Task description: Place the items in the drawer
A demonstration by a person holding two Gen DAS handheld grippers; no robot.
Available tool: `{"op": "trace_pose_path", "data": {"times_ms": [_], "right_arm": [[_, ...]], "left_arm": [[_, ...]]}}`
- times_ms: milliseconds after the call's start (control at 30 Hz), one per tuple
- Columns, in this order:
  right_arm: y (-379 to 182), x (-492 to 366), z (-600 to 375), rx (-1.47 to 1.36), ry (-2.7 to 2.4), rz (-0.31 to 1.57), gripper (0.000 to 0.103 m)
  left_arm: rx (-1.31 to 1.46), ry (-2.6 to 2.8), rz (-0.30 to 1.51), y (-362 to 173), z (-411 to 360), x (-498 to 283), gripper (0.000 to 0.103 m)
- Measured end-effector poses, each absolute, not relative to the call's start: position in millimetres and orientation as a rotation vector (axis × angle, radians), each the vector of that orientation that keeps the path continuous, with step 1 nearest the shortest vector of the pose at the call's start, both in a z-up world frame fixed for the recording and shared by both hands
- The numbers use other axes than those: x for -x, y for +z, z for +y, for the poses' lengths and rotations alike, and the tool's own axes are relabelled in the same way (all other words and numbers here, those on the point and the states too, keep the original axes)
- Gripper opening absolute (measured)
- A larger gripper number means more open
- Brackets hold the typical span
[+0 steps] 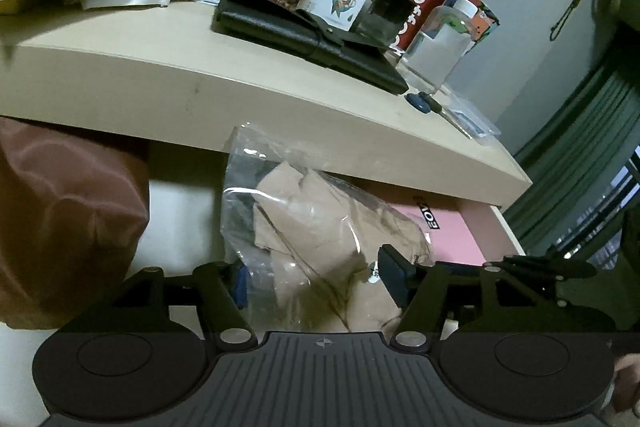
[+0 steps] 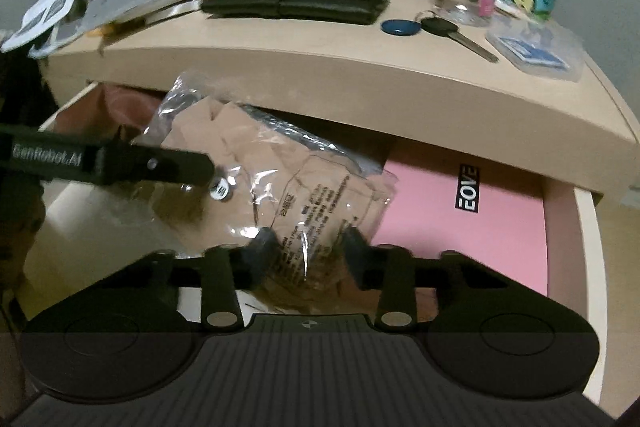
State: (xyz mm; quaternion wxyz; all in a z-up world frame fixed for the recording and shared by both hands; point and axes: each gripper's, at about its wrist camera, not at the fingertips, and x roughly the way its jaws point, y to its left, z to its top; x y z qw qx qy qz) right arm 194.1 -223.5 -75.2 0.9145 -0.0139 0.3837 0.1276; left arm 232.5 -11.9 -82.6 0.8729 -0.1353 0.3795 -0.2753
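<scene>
Beige laminate cabinet, drawer (image 2: 576, 227) open, smooth pink box (image 2: 460, 223) flat inside. Crinkled clear plastic bag (image 2: 280, 187) of tan paper packets lies over the drawer, long axis running front-to-back, top leaning toward the cabinet. Right gripper (image 2: 308, 247) pinches its near edge; left gripper (image 1: 316, 279) stands wide around it.

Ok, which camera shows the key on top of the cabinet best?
The right wrist view: the key lies in full sight beside its blue tag. The left wrist view shows only the tag and a sliver of the key, foreshortened behind the cabinet edge.
</scene>
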Motion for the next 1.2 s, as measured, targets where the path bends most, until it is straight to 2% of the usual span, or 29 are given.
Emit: {"op": "trace_pose_path", "data": {"times_ms": [33,333,667,933,1200], "right_arm": [[-75,-194,-225,0.013,0.247,0.788,0.012],[-72,-189,-232,-0.052,0.198,0.74,0.004],[-49,-180,-249,0.017,0.079,0.704,0.001],[-53,-190,-272,0.101,-0.087,0.724,0.0],[-64,-195,-264,0.214,-0.06,0.75,0.003]], "left_arm": [[0.284,-0.575,0.794,-83,-11,-232,0.064],[0.203,-0.586,0.759,-80,-16,-224,0.07],[0.236,-0.645,0.785,-82,-26,-222,0.074],[0.178,-0.644,0.726,-77,-30,-215,0.08],[0.193,-0.625,0.728,-78,-21,-219,0.081]]}}
